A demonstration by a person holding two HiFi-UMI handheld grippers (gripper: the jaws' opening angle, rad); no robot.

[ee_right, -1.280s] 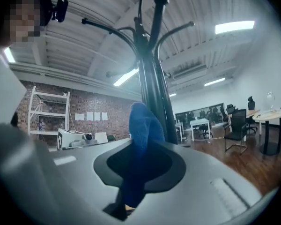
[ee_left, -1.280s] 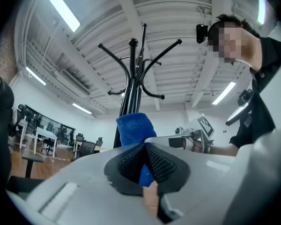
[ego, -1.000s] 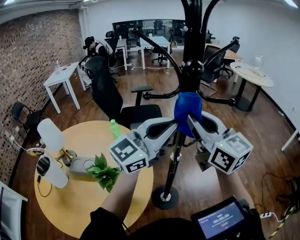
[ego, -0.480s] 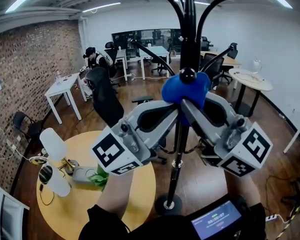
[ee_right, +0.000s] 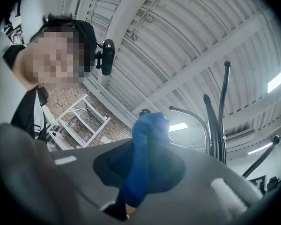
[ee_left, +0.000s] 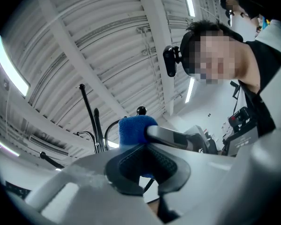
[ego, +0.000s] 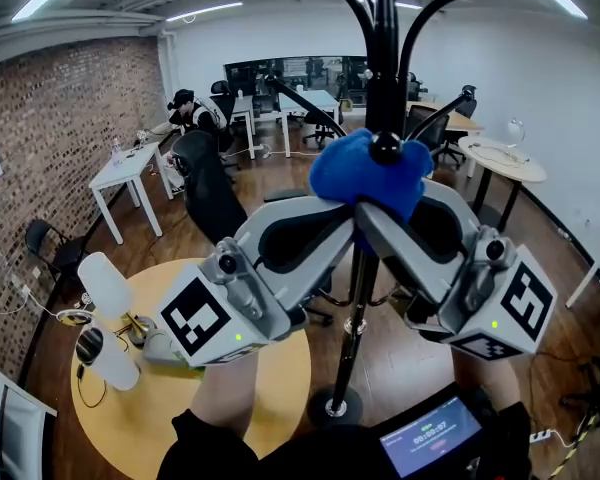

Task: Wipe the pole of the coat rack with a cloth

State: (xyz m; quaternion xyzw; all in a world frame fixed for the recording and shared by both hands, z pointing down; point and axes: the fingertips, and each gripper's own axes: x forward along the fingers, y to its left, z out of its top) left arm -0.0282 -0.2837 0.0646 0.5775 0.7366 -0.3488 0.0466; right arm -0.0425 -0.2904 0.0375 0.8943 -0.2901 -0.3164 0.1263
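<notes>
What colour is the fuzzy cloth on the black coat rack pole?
The fuzzy cloth is bright blue, clearest in the head view.

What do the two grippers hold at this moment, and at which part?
Both hold the blue cloth, bunched against the coat rack pole. The left gripper pinches its lower left side, the right gripper its lower right side.
</notes>
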